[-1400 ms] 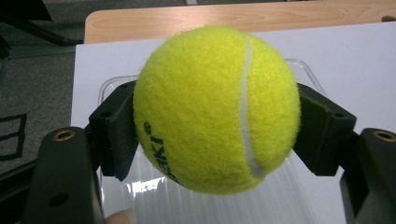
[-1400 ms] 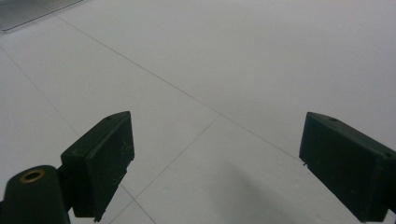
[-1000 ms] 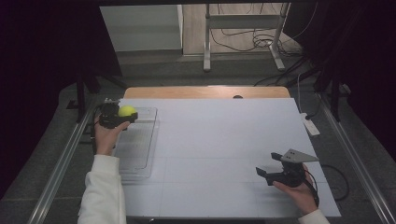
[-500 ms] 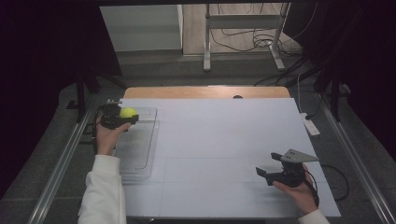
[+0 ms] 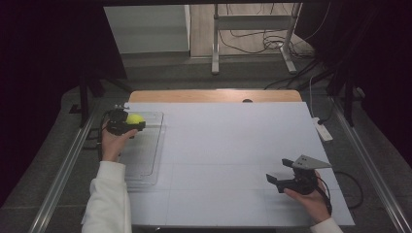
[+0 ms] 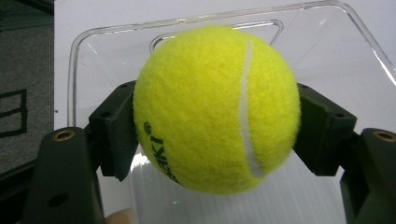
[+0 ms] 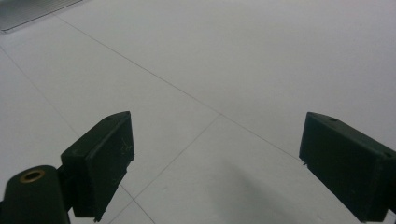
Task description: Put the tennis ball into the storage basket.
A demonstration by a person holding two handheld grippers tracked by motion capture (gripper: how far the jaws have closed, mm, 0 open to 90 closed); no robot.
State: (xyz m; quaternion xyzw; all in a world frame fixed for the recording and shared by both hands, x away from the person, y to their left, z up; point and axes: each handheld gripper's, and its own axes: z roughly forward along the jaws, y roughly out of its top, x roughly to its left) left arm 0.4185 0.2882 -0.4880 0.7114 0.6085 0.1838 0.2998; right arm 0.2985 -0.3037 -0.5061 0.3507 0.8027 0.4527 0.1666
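The clear plastic tray (image 5: 145, 155) along the tabletop's (image 5: 233, 145) left edge is the one raised obstacle; the left gripper (image 5: 127, 124) with its tennis ball (image 5: 135, 118) hangs over the tray's far end. The right gripper (image 5: 286, 175) occupies the near right corner. Between them the white surface lies open.

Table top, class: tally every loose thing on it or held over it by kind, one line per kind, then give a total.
Yellow felt tennis ball, clamped in the left gripper: 1
Clear plastic tray: 1
White remote-like bar at the table's right edge: 1
Total: 3
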